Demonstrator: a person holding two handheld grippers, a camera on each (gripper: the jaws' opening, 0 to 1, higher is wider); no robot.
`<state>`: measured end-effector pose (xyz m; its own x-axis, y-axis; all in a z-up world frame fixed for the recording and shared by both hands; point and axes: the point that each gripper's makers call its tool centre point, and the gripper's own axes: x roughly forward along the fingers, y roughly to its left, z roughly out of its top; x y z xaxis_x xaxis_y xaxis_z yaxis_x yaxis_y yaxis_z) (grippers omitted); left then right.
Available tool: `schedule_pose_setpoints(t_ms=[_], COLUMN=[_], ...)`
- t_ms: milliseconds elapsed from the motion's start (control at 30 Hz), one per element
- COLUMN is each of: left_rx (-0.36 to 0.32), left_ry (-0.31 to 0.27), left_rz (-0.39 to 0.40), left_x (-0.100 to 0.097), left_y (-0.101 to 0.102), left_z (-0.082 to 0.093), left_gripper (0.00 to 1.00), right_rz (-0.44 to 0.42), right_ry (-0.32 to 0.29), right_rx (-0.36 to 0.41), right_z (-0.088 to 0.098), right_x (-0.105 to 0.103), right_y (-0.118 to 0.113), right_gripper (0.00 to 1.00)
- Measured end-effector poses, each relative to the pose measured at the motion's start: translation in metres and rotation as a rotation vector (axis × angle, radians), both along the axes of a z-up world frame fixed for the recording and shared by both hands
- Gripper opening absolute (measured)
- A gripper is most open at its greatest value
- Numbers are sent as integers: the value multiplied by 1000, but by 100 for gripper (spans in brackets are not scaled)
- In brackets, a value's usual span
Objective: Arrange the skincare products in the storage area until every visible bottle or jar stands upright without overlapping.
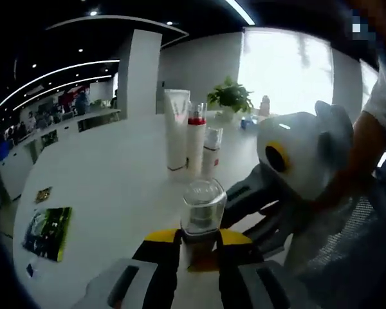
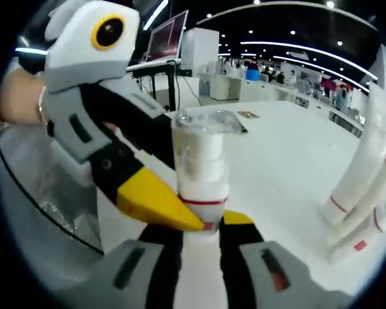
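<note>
Right up close in the left gripper view, the left gripper (image 1: pixel 198 248) had its yellow-tipped black jaws clamped on a small bottle with a clear cap (image 1: pixel 202 209) — the bottle stood upright on the white tabletop (image 1: pixel 109 187), squeezed at its base. The right gripper (image 1: pixel 289 174) came in from the right, its grey-white body and yellow ring held in a person's hand (image 1: pixel 347 174), and its dark jaws reached down toward the same bottle.

In the right gripper view, the right gripper (image 2: pixel 202 228) had the bottle (image 2: pixel 202 164) between its own jaws, white body, thin red band near the bottom, clear cap on top; the jaws sat close at either side of the base, but whether they pressed on it I could not tell. The left gripper (image 2: pixel 161 203) crossed in from the left, one yellow jaw tip touching the bottle low down.

Just behind the held bottle in the left gripper view stood a tight trio, upright and close together: a tall white tube (image 1: pixel 176 129), a white bottle with a red collar (image 1: pixel 196 138) and a shorter white bottle (image 1: pixel 211 149). In the right gripper view the same white containers (image 2: pixel 363 187) rose at the right edge, red marks near their bases.

Off to the left on the tabletop lay a green printed card (image 1: pixel 48 232). Farther back — a potted green plant (image 1: pixel 230 96) sat in front of a bright window (image 1: pixel 283 71)
</note>
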<state>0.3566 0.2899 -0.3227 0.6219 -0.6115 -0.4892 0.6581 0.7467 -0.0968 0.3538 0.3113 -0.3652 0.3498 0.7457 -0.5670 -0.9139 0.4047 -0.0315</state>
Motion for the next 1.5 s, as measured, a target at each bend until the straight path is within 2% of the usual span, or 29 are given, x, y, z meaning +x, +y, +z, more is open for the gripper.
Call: schedule_pose_setpoints(t_ms=[167, 333, 667, 933, 1500], left_rx=[-39, -40, 10, 36, 58], left_ry=[33, 44, 21, 29, 39], left_rz=[38, 42, -22, -50, -66], left_x=[0, 1, -2, -2, 0], left_y=[2, 1, -2, -2, -1], left_z=[-2, -3, -5, -8, -10], left_gripper=[23, 24, 23, 23, 23], right_rz=[-18, -22, -22, -8, -12], right_ry=[2, -5, 1, 1, 15], right_rx=[9, 12, 2, -30, -40], right_z=[0, 0, -3, -6, -9], right_x=[0, -1, -2, -2, -1], right_y=[1, 0, -2, -2, -2], right_gripper=[21, 21, 21, 21, 21])
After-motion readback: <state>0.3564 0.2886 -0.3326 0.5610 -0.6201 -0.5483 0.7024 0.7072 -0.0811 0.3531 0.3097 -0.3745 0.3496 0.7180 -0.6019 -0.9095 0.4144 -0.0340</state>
